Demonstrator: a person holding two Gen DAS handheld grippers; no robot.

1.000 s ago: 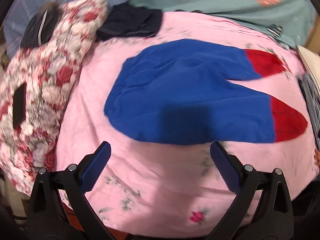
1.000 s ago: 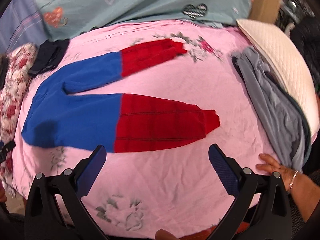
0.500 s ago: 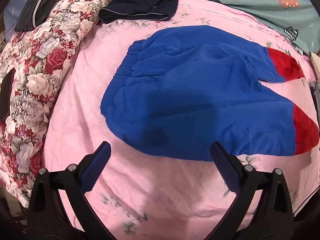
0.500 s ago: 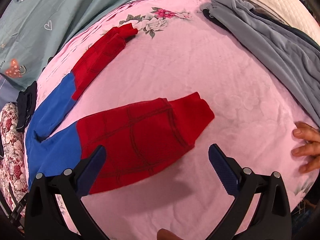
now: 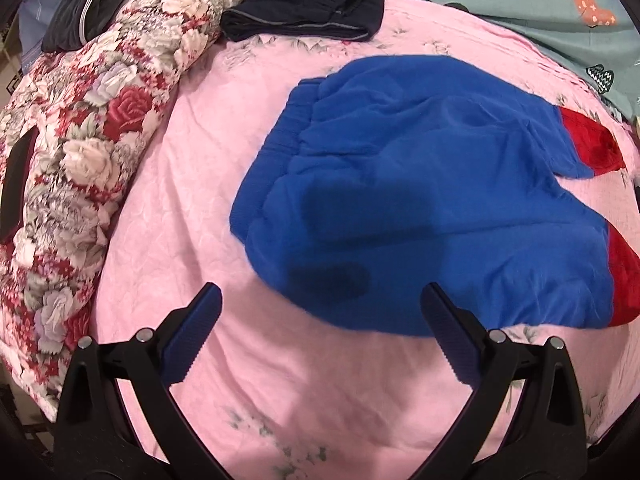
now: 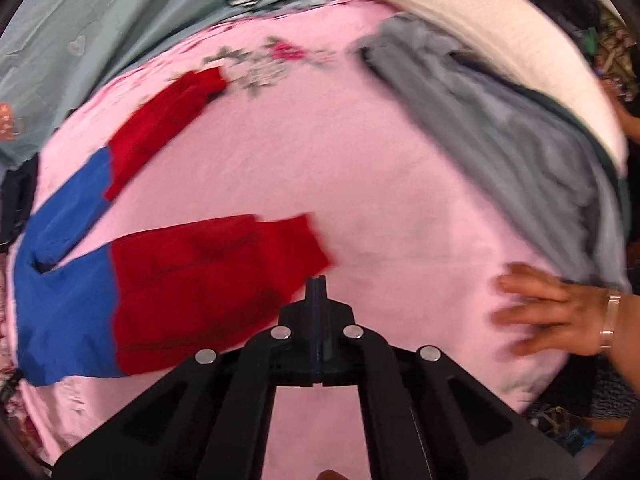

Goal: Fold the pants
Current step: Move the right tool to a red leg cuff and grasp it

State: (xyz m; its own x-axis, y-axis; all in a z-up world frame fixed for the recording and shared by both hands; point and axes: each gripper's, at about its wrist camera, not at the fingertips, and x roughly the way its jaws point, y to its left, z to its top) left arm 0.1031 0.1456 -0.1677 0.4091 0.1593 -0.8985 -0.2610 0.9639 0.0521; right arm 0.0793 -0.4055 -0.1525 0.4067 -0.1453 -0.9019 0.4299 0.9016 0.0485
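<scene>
The pants [image 5: 420, 184] lie flat on the pink bedsheet [image 5: 200, 128], blue at the waist and thighs, red at the lower legs. Both red legs show in the right wrist view [image 6: 208, 280], spread apart. My left gripper [image 5: 320, 312] is open, just short of the blue waist edge, holding nothing. My right gripper [image 6: 316, 284] is shut, its tip beside the near red cuff; I cannot tell whether cloth is pinched.
A floral quilt [image 5: 80, 140] lies along the left. A folded dark garment [image 5: 304, 12] sits at the far side. Grey clothes [image 6: 500, 152] and a cream pillow [image 6: 500, 40] lie at the right. A person's hand [image 6: 552, 312] rests on the sheet there.
My left gripper moved closer to the blue waist. My right gripper closed from wide open and swung toward the near red cuff. The person's hand shifted on the sheet.
</scene>
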